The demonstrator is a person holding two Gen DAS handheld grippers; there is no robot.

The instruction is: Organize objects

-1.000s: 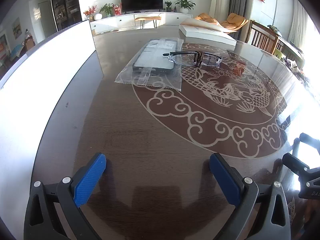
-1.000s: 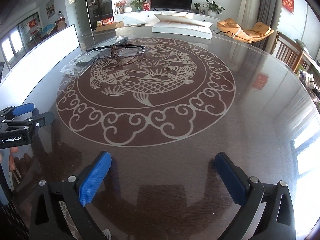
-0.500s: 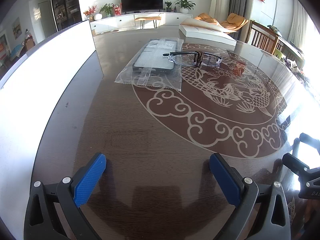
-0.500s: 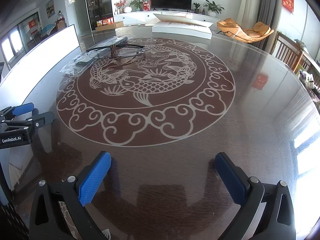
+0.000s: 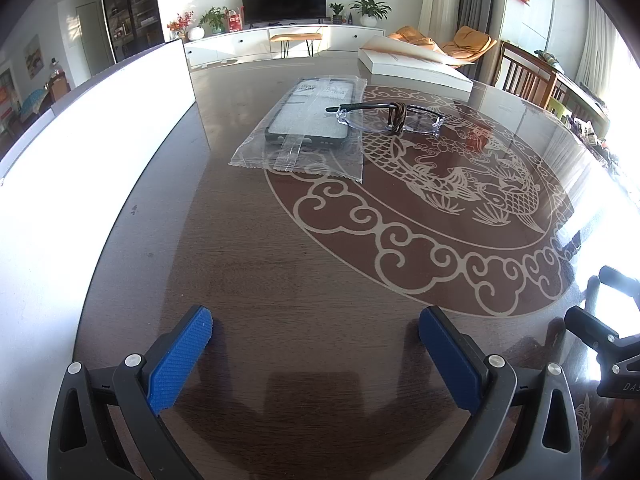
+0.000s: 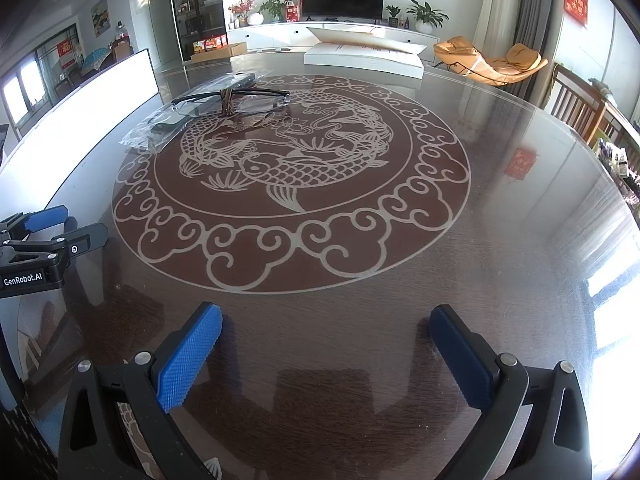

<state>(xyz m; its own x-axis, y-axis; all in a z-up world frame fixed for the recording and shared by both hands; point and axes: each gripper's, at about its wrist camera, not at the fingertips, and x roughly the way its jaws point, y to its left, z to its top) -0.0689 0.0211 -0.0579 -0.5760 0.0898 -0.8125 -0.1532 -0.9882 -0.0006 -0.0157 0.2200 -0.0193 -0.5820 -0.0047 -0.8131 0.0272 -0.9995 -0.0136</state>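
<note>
A pair of folded glasses (image 5: 390,120) lies on the dark round table, partly over the edge of a clear plastic bag holding a phone case (image 5: 308,120). Both also show in the right wrist view, the glasses (image 6: 230,100) and the bag (image 6: 160,128) at the far left. My left gripper (image 5: 316,340) is open and empty, low over the near table edge, well short of the bag. My right gripper (image 6: 326,338) is open and empty, over the near edge, to the right of the left gripper (image 6: 44,236).
A tall white panel (image 5: 80,140) runs along the table's left side. A flat white box (image 6: 362,56) lies at the far edge. The table top (image 6: 500,240) has a carp pattern in the middle. Wooden chairs (image 6: 576,108) stand at the right.
</note>
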